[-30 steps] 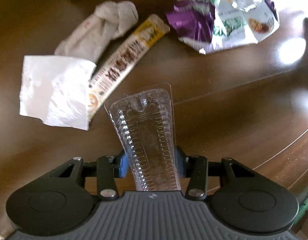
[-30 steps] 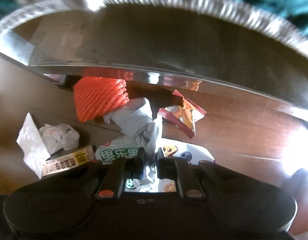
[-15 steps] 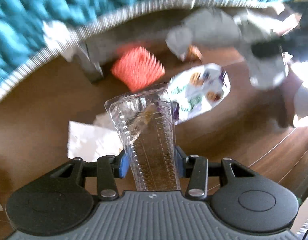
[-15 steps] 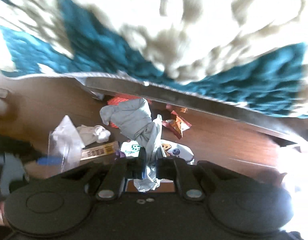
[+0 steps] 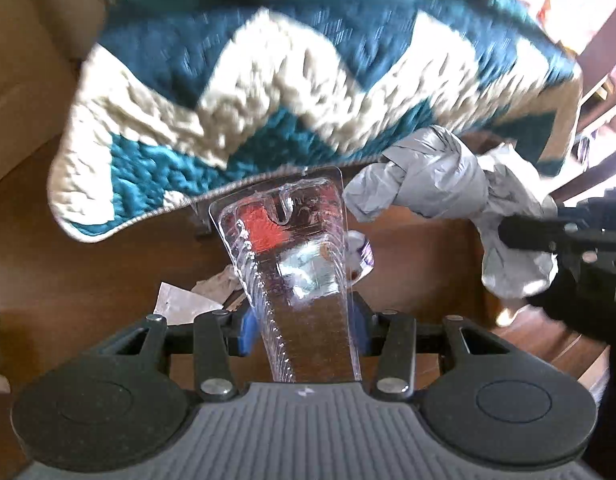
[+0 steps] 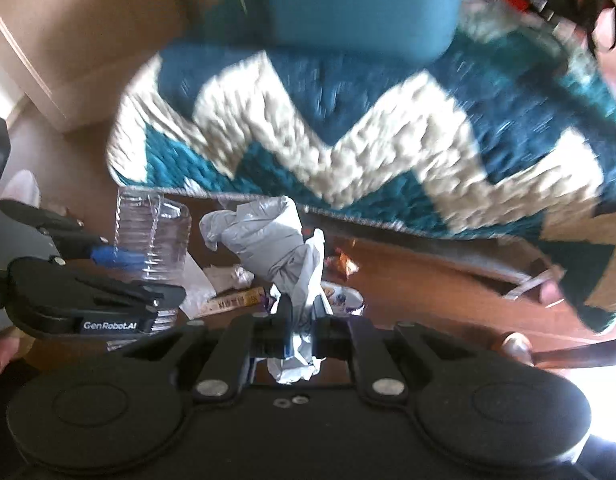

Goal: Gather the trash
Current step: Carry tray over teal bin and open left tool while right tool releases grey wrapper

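Observation:
My left gripper (image 5: 303, 320) is shut on a clear ribbed plastic blister tray (image 5: 295, 272) that sticks up between its blue pads. My right gripper (image 6: 301, 320) is shut on a crumpled grey plastic bag (image 6: 267, 236), which bulges above the jaws. Both are held high above the brown wooden surface (image 5: 87, 280). In the left wrist view the grey bag (image 5: 436, 176) and right gripper (image 5: 548, 236) are at the right. In the right wrist view the left gripper (image 6: 119, 256) and its tray (image 6: 151, 232) are at the left. Below lie a snack bar wrapper (image 6: 235, 302), a tissue (image 6: 227, 274) and an orange packet (image 6: 342, 264).
A teal and cream quilted cushion (image 5: 267, 120) overhangs the far side of the surface, with a teal box (image 6: 368, 0) on it. Cardboard boxes (image 5: 27, 60) stand at the left. A white paper (image 5: 179, 308) and a purple-white packet (image 6: 344, 300) lie below.
Both grippers have risen well above the surface, each keeping its load. The litter below now looks small and far, and the quilted cushion has come into view.

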`<action>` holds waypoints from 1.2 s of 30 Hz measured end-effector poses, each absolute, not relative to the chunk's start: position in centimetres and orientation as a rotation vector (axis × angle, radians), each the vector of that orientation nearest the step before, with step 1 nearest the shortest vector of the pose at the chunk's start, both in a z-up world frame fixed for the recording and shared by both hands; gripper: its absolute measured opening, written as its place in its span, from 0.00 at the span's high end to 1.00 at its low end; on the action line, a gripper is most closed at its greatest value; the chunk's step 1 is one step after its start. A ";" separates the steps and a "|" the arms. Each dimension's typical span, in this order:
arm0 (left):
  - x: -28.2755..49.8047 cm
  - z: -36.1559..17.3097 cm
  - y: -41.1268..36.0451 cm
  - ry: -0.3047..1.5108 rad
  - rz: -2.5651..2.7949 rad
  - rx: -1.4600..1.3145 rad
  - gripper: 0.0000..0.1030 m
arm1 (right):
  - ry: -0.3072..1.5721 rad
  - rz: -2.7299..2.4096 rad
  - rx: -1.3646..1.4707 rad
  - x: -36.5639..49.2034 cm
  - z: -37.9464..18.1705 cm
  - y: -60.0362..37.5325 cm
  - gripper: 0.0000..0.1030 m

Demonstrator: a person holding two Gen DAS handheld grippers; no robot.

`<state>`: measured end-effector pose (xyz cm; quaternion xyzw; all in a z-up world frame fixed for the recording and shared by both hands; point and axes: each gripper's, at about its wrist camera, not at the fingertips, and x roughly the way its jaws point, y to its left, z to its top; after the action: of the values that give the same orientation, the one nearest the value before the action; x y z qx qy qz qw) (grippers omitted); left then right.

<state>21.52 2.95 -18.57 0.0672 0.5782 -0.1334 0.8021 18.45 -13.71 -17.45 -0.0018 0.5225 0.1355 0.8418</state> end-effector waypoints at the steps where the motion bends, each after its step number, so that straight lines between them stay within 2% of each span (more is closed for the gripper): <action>1: 21.0 -17.6 2.7 1.222 -0.277 0.127 0.56 | 1.084 0.289 0.002 17.8 -16.5 -14.1 0.93; 12: 18.7 -2.1 0.0 0.902 -0.244 0.145 0.56 | 0.847 0.280 -0.018 13.5 -4.8 -18.6 0.93; 23: 21.3 12.0 -3.7 0.603 -0.227 0.147 0.56 | 0.551 0.238 -0.094 15.4 8.1 -21.0 0.93; 29: 24.6 16.9 -4.6 0.502 -0.168 0.159 0.56 | 0.498 0.207 -0.104 19.0 11.5 -21.4 0.93; 36: 29.9 19.8 -5.7 0.436 -0.108 0.156 0.56 | 0.477 0.159 -0.149 23.4 12.5 -20.6 0.93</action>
<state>29.85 -5.66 19.79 0.0773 0.2160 -0.0535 0.9719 23.36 -20.59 12.47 -0.0737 0.2358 0.0785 0.9658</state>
